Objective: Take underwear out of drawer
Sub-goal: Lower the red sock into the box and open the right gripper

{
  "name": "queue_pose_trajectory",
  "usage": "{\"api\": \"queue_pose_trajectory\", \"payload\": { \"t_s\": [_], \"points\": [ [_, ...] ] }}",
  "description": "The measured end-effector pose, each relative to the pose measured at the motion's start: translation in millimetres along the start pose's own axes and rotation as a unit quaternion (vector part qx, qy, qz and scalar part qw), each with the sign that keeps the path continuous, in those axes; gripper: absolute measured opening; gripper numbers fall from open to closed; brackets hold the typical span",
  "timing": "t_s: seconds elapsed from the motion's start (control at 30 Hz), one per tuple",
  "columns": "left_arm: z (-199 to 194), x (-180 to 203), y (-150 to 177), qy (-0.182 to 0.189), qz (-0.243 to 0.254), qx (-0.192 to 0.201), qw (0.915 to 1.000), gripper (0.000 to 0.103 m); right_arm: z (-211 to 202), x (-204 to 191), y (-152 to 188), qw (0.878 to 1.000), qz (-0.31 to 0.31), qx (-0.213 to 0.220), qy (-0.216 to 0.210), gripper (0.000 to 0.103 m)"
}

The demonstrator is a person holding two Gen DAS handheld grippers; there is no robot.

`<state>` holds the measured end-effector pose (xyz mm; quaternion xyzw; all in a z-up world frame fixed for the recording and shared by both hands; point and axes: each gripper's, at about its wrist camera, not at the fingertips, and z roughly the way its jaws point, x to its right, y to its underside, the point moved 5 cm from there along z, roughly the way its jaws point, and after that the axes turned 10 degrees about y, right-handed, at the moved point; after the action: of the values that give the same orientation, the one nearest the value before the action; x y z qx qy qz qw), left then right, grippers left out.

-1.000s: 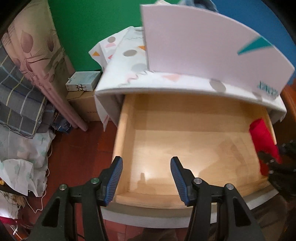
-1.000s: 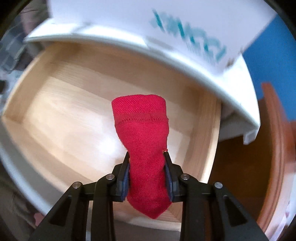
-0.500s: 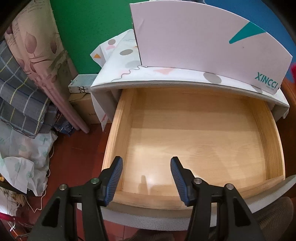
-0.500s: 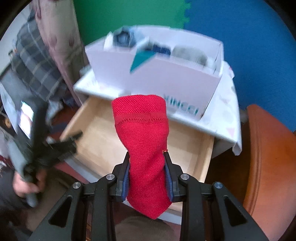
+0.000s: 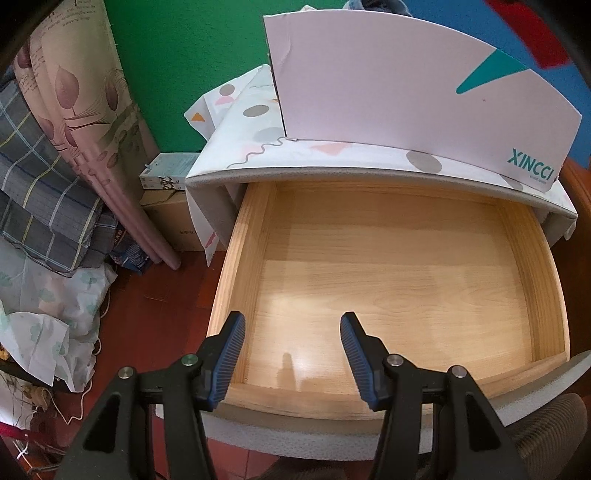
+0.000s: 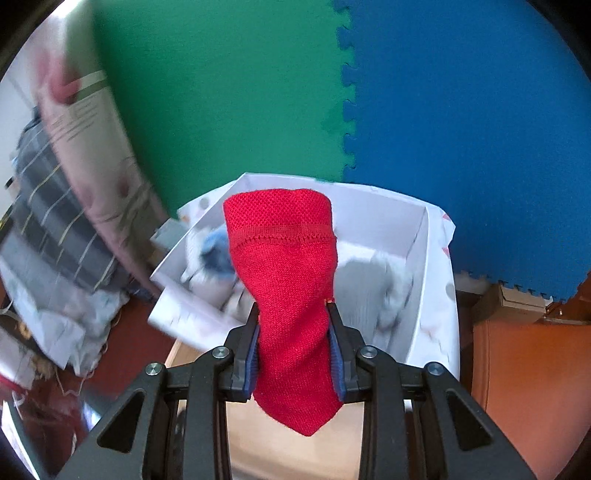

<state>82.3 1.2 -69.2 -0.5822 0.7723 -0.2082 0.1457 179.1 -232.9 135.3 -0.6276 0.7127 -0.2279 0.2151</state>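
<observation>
A rolled red underwear (image 6: 288, 295) stands up between the pads of my right gripper (image 6: 294, 350), which is shut on it and holds it high above a white box (image 6: 417, 266) on the cabinet top. A red patch (image 5: 528, 33) of it shows at the top right of the left wrist view. The pale wooden drawer (image 5: 399, 280) stands pulled out with a bare floor. My left gripper (image 5: 291, 354) hangs open over the drawer's front left part, with nothing between its fingers.
The white box (image 5: 406, 92), marked XINCCI, holds grey and blue cloth (image 6: 214, 254). A patterned cover (image 5: 251, 122) drapes the cabinet top. Folded bedding (image 5: 48, 177) is piled at the left beside small cartons (image 5: 166, 173). An orange-brown seat (image 6: 528, 387) stands at the right.
My right gripper has risen out of the drawer with the red underwear and now looks down into the white box. The left gripper has hardly moved.
</observation>
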Motion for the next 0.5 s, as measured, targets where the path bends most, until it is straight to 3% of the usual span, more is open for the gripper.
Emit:
{"api": "queue_pose_trajectory", "payload": {
  "t_s": [0.27, 0.5],
  "points": [
    [0, 0, 0, -0.001, -0.001, -0.001, 1.0, 0.055, 82, 3, -26, 0.997, 0.03, -0.06, 0.036, 0.03],
    [1, -1, 0, 0.0, -0.001, -0.003, 1.0, 0.055, 106, -6, -20, 0.997, 0.028, -0.068, 0.032, 0.04]
  ]
}}
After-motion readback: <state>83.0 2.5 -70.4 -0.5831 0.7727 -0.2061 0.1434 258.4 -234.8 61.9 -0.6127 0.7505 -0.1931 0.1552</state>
